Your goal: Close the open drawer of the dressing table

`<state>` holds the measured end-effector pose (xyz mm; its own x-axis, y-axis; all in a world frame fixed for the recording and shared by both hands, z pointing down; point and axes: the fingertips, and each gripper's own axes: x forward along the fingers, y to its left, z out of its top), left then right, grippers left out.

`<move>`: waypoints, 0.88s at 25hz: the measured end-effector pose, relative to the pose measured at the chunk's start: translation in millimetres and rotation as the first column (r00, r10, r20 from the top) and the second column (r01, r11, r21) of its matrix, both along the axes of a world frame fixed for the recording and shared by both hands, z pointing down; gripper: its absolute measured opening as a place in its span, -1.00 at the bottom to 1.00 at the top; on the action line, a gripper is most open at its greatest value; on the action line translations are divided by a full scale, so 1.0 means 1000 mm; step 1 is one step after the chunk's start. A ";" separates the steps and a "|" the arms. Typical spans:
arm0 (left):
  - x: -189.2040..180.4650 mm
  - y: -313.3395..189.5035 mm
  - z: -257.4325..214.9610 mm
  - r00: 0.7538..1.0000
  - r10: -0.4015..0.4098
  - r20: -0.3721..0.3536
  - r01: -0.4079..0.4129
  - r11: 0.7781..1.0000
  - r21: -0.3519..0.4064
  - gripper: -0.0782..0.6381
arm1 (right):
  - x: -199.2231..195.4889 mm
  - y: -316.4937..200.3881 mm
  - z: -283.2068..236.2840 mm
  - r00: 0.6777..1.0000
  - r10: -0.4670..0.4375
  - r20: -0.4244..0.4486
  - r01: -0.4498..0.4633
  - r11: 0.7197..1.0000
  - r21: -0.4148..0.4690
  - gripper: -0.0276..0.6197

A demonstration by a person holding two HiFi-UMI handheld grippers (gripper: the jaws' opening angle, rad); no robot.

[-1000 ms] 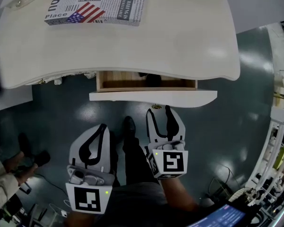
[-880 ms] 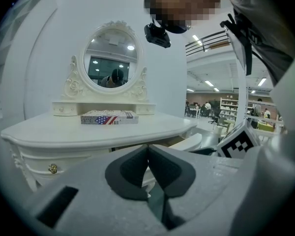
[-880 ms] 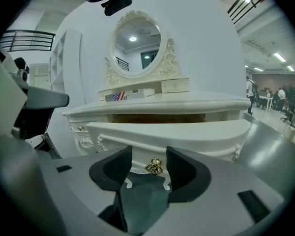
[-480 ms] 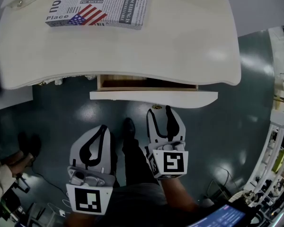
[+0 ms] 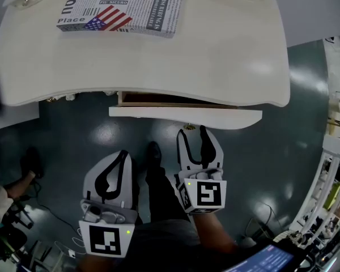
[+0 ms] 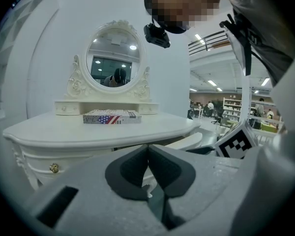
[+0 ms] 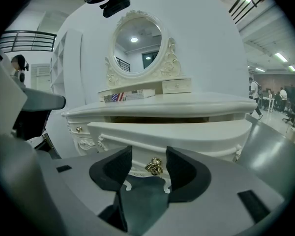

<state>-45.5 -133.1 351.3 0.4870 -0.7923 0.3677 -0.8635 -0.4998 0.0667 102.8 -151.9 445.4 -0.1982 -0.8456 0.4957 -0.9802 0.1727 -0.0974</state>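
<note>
White dressing table [image 5: 215,50] stands on glossy grey-green floor [image 5: 283,152]; its drawer [image 5: 184,118] protrudes slightly beneath the top. Right gripper [image 5: 192,132], jaws apart, fronts the brass knob [image 7: 154,166]. Left gripper [image 5: 122,153], jaws together, empty, sits farther back.

I count one dressing table [image 5: 226,55]. On the table: one oval mirror [image 6: 114,58], one newsprint-patterned box [image 5: 124,7]. Under its top: one open drawer [image 5: 184,113]. Before it: two grippers, left gripper [image 5: 123,154] and right gripper [image 5: 192,132].
</note>
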 end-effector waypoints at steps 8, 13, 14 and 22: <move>-0.004 -0.005 0.001 1.000 -0.018 -0.001 0.018 1.000 0.001 -0.74 | 0.000 -0.009 0.001 1.000 -0.004 -0.003 0.004 1.000 0.008 -0.29; -0.006 -0.008 0.001 1.000 -0.028 -0.001 0.028 1.000 -0.001 -0.74 | 0.000 -0.015 0.000 1.000 -0.011 -0.006 0.011 1.000 0.009 -0.29; -0.007 -0.008 0.001 1.000 -0.029 0.000 0.029 1.000 -0.001 -0.74 | 0.000 -0.016 0.000 1.000 -0.010 -0.005 0.010 1.000 0.011 -0.29; -0.008 -0.011 0.003 0.999 -0.035 0.008 0.035 0.999 0.000 -0.74 | 0.001 -0.023 0.000 1.000 -0.012 -0.002 0.013 1.000 0.021 -0.29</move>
